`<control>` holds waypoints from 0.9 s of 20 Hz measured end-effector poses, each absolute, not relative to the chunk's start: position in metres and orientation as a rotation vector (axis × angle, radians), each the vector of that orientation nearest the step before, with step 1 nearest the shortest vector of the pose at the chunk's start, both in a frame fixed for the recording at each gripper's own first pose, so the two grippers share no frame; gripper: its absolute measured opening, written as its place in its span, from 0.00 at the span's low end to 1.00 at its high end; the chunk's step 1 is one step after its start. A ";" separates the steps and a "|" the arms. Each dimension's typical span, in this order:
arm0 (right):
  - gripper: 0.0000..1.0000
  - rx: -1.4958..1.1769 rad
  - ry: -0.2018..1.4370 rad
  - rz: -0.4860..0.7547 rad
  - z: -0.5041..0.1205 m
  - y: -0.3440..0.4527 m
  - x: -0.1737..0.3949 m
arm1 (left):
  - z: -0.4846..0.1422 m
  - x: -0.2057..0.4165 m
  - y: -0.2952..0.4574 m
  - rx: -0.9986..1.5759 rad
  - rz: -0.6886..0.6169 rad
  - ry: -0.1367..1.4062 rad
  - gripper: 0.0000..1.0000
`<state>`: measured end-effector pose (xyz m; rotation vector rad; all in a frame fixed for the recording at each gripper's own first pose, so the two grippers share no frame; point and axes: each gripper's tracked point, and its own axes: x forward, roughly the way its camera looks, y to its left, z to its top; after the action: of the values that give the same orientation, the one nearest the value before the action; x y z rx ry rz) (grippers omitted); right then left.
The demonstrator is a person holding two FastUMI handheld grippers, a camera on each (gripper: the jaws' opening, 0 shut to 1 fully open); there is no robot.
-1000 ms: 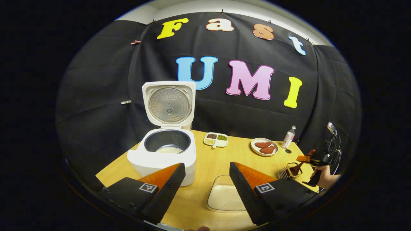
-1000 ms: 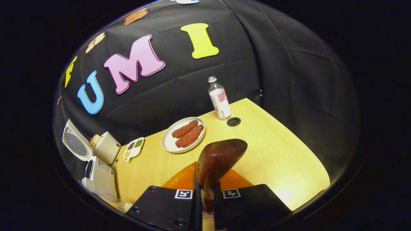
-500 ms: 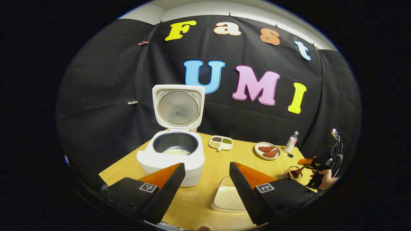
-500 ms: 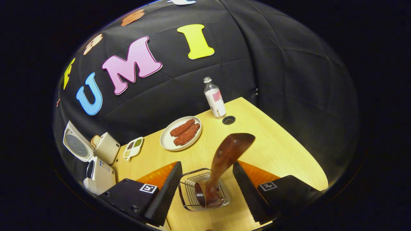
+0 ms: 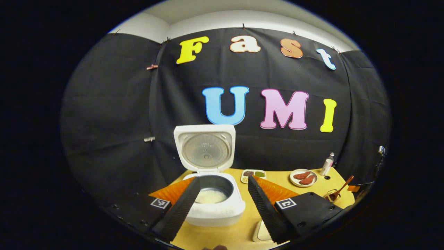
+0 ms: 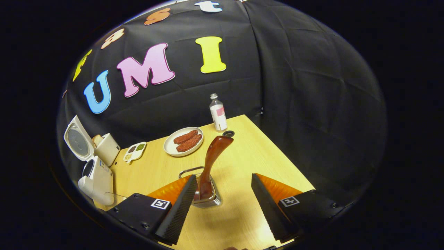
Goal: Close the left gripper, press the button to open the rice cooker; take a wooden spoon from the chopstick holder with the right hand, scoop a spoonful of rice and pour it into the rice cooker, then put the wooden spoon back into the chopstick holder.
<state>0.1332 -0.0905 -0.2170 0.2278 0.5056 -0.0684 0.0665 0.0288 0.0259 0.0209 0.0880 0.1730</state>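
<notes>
On the table (image 6: 263,152) the cooker (image 5: 213,205) stands lid-up with rice in its pot, the spoon (image 6: 211,156) stands in the holder (image 6: 204,198) — bowl end down — and both grippers, left (image 5: 223,205) and right (image 6: 223,205), are spread wide, holding nothing.

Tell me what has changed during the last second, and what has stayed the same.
The right gripper let go of the dark brown wooden spoon, opened its jaws and drew back; the spoon now stands alone in the wire chopstick holder. The left gripper also pulled back, open as before. The white rice cooker kept its lid up, with rice inside; the plate of red meat and the bottle did not move.
</notes>
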 end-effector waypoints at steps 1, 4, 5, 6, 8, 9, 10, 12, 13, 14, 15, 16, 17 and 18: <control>0.98 0.217 0.501 -0.080 -0.213 -0.096 0.123 | 0.042 0.075 0.034 0.024 0.170 0.067 0.95; 0.99 0.215 0.490 -0.110 -0.202 -0.103 0.095 | 0.085 0.100 0.049 0.002 0.164 0.014 0.95; 0.99 0.217 0.488 -0.123 -0.199 -0.106 0.086 | 0.098 0.110 0.053 -0.004 0.161 0.002 0.95; 0.99 0.218 0.486 -0.132 -0.197 -0.107 0.078 | 0.110 0.120 0.060 -0.003 0.163 -0.004 0.95; 0.99 0.222 0.486 -0.145 -0.191 -0.106 0.063 | 0.131 0.140 0.078 0.028 0.185 -0.010 0.95; 0.99 0.220 0.487 -0.149 -0.188 -0.105 0.057 | 0.140 0.150 0.087 0.042 0.198 -0.010 0.95; 0.99 0.215 0.482 -0.155 -0.185 -0.105 0.052 | 0.149 0.160 0.093 0.049 0.201 -0.013 0.95; 0.99 0.201 0.466 -0.162 -0.175 -0.104 0.045 | 0.159 0.183 0.100 0.024 0.183 0.003 0.95; 0.99 0.193 0.459 -0.164 -0.170 -0.102 0.041 | 0.163 0.195 0.104 -0.008 0.172 0.009 0.95; 0.99 0.184 0.452 -0.161 -0.166 -0.099 0.038 | 0.169 0.208 0.110 -0.037 0.167 0.013 0.95; 0.99 0.168 0.443 -0.157 -0.161 -0.097 0.035 | 0.173 0.220 0.117 -0.056 0.167 0.016 0.95; 0.99 0.146 0.436 -0.152 -0.157 -0.094 0.032 | 0.174 0.234 0.122 -0.061 0.161 0.020 0.95; 0.99 0.121 0.427 -0.146 -0.153 -0.092 0.028 | 0.174 0.248 0.128 -0.049 0.157 0.030 0.94; 0.99 0.099 0.421 -0.141 -0.149 -0.088 0.025 | 0.171 0.261 0.136 -0.034 0.160 0.047 0.95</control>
<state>0.0247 -0.0883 -0.1493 0.0991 0.4212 -0.1406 0.2612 0.1357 0.1715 -0.0344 0.0470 0.1597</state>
